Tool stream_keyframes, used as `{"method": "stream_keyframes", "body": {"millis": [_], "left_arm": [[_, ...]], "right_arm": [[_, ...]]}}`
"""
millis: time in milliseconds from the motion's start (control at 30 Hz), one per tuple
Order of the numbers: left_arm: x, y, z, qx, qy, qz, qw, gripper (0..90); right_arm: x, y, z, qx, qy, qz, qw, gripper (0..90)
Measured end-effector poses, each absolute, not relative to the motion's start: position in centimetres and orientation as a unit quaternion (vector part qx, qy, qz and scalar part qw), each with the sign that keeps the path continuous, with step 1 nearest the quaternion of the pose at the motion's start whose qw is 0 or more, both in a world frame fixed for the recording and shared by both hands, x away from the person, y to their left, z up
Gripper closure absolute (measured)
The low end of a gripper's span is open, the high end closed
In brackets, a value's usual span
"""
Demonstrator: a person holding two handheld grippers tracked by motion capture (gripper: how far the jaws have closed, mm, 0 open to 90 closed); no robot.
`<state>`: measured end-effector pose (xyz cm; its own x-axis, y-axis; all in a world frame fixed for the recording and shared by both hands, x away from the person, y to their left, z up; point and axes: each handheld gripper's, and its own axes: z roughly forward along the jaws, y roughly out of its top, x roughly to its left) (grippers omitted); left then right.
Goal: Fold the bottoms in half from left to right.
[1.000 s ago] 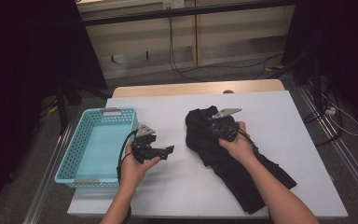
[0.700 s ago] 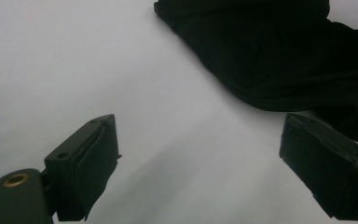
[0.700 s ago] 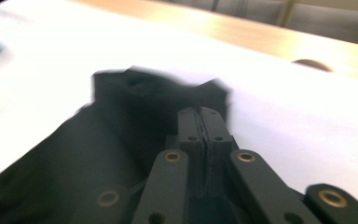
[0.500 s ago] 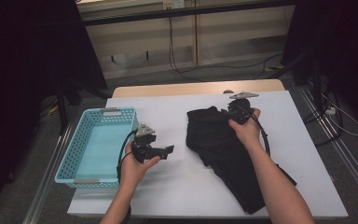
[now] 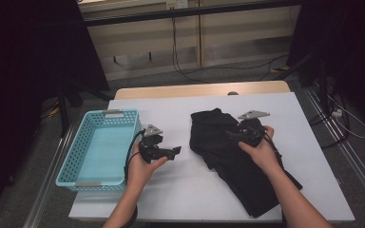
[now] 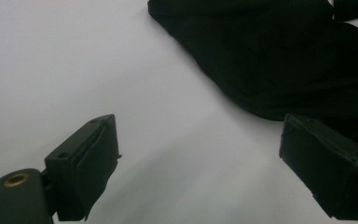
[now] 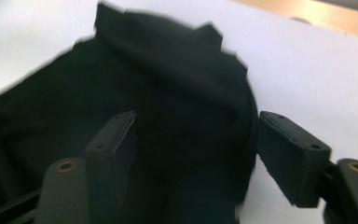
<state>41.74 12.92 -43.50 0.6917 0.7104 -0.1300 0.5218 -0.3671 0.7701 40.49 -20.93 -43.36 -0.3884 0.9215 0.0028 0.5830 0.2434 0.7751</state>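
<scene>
A black garment (image 5: 225, 159) lies spread on the white table (image 5: 171, 194), right of centre, running toward the near right corner. My right gripper (image 5: 235, 135) hovers over the garment's upper part. In the right gripper view its jaws (image 7: 196, 119) have just been opening and now stand open over the dark cloth (image 7: 168, 102), with the pads not pressing on it. Left of the garment, my left gripper (image 5: 173, 152) rests low over bare table, pointing toward the cloth. Its jaws (image 6: 200, 126) are wide open with nothing between them, and the garment's edge (image 6: 270, 60) lies just ahead.
A light blue mesh basket (image 5: 119, 113) stands at the table's left edge, with nothing in it. A wooden strip (image 5: 199, 90) runs along the far edge. Dark floor, rails and cables surround the table.
The right hand pulled the garment's top corner toward the far right, spreading it flatter, then let go and drew back toward the person. The left hand has stayed put.
</scene>
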Motion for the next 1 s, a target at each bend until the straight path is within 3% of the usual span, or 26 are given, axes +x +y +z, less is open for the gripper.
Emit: {"method": "stream_keyframes", "body": {"millis": [533,767,900,1000], "left_arm": [[43.9,10.8,-43.8,0.823,0.356,0.115,0.428,16.9],[45.3,8.5,-43.6,0.831,0.341,0.125,0.423,30.6],[46.3,7.3,-43.9,0.838,0.334,0.108,0.418,44.2],[46.9,6.5,-44.4,0.837,0.339,0.115,0.414,46.1]], "right_arm": [[34.2,-23.3,-43.6,0.493,0.754,0.367,0.232,19.9],[32.9,-24.3,-43.3,0.503,0.74,0.383,0.231,18.8],[32.3,-24.9,-43.3,0.507,0.734,0.385,0.237,18.8],[31.8,-25.5,-43.3,0.51,0.732,0.382,0.239,18.8]]}}
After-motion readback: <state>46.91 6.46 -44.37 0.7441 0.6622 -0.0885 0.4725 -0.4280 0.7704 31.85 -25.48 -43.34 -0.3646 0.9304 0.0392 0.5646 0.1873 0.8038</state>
